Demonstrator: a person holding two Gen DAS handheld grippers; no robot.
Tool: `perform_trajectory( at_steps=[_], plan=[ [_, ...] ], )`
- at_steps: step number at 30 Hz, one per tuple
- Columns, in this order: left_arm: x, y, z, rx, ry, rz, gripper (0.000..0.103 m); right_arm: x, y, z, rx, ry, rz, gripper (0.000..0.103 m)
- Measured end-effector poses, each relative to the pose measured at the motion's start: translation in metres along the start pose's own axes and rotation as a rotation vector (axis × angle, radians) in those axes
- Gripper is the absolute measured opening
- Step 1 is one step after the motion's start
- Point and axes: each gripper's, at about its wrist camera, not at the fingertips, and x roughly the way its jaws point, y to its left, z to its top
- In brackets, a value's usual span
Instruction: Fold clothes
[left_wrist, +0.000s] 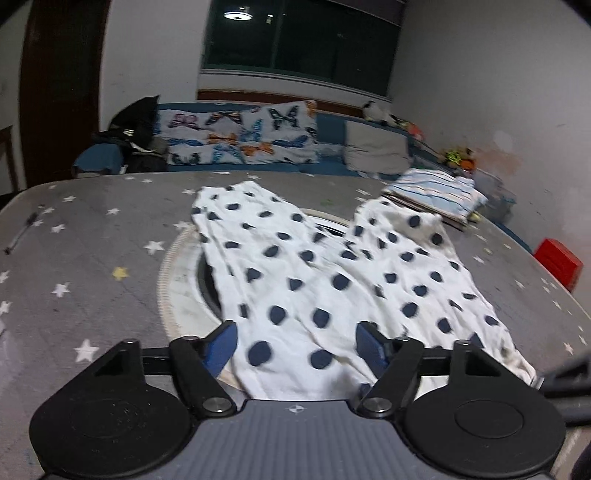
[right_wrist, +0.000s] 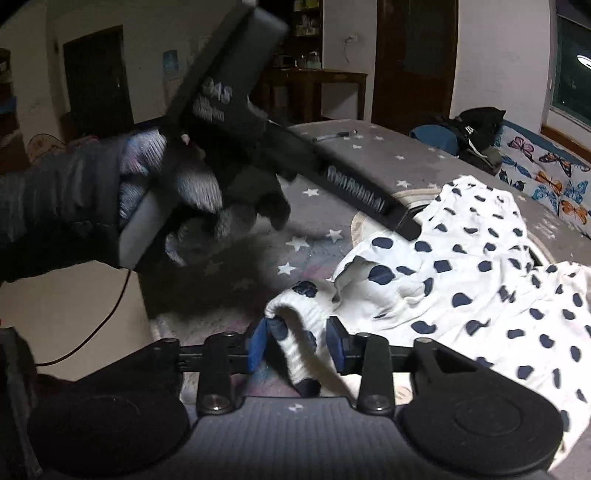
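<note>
Garment: the polka-dot trousers (left_wrist: 314, 273) lay spread on the star-patterned worktop (left_wrist: 92, 240), both legs running away from you in a V, waist end nearest. No fold line was visible in them, so as they lay the folding of this piece was outstanding.

A folded striped pile (left_wrist: 436, 192) sat at the far right of the worktop, touching the end of the right leg; judged as finished pieces, though the pictures do not settle that.

Left gripper (left_wrist: 297, 349): jaws wide apart, hovering over the waist end, fabric between the fingers but not pinched. Your gloved left hand (right_wrist: 177, 192) held it tilted down toward the cloth.

Right gripper (right_wrist: 295, 345): jaws partly closed around a bunched waist corner; blue pads at either side, whether they truly clamped it you cannot tell.
</note>
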Motion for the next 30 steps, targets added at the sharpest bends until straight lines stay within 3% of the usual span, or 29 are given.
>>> perform_trajectory(
  at_steps=[2, 11, 17, 20, 23, 25, 30],
  plan=[
    [-0.001, -0.007, -0.003, 0.023, 0.009, -0.025, 0.061, -0.015, -0.004, -0.004, 0.009, -0.003, -0.031, 0.043],
    [-0.029, -0.043, -0.027, 0.212, 0.002, -0.102, 0.063, -0.055, -0.038, -0.05, 0.139, 0.092, -0.279, 0.047],
    [-0.049, -0.058, -0.051, 0.332, 0.001, -0.089, 0.068, -0.058, -0.052, -0.078, 0.247, 0.128, -0.342, 0.046],
    [-0.055, -0.06, -0.061, 0.371, 0.003, -0.072, 0.068, -0.057, -0.049, -0.087, 0.273, 0.133, -0.362, 0.041],
    [-0.06, -0.061, -0.07, 0.4, 0.005, -0.056, 0.068, -0.061, -0.046, -0.093, 0.307, 0.118, -0.355, 0.023],
    [-0.061, -0.061, -0.075, 0.407, 0.006, -0.045, 0.068, -0.063, -0.044, -0.092, 0.3, 0.105, -0.373, 0.016],
    [-0.062, -0.062, -0.084, 0.429, 0.001, -0.046, 0.065, -0.078, -0.047, -0.089, 0.303, 0.073, -0.377, 0.009]
  ],
)
